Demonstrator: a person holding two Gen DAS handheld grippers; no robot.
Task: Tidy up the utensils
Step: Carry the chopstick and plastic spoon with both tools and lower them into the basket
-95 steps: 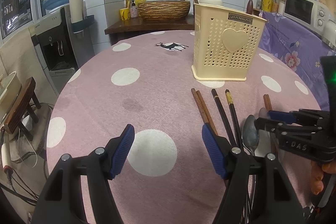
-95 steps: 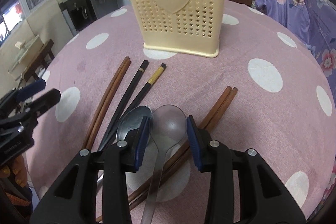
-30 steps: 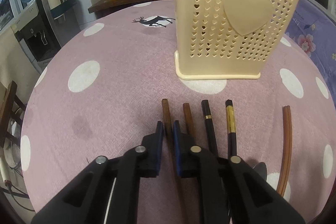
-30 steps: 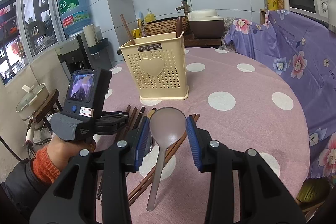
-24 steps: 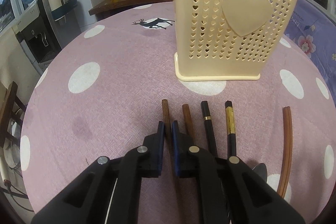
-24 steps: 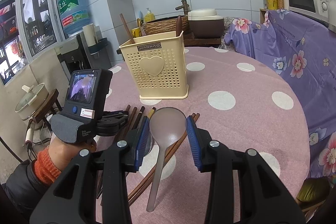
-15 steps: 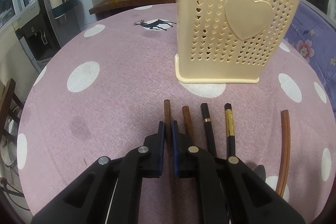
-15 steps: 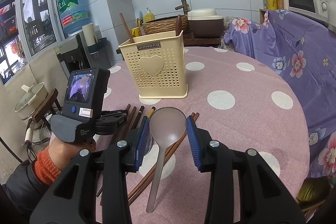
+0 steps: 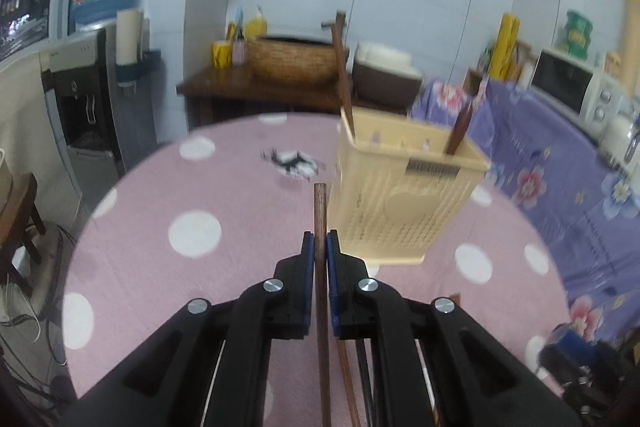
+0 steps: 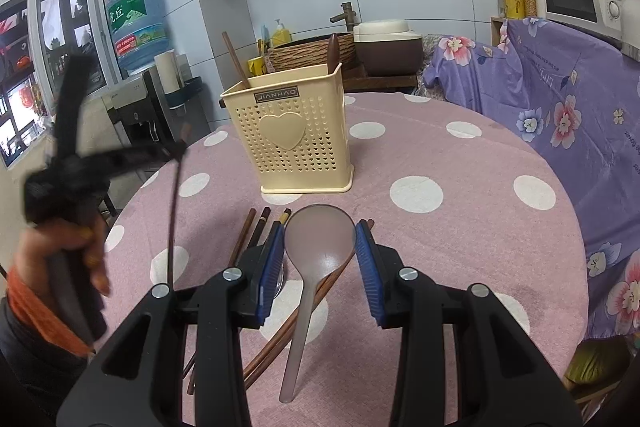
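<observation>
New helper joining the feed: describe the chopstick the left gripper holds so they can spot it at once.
Start at the cream basket on the pink dotted tablecloth. Just left of it, a brown wooden chopstick sticks out from the shut left gripper. Unlike the chopsticks lying on the cloth, it is lifted off it.

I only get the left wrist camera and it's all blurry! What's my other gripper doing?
Observer: The right gripper is clamping the bowl of a translucent grey plastic spoon.
Child: Is my chopstick off the table?
Observer: Yes. The left gripper holds the thin brown wooden chopstick in the air, above the pink polka-dot tablecloth.
Child: What's under the spoon?
Observer: A pair of brown wooden chopsticks lying on the cloth.
</observation>
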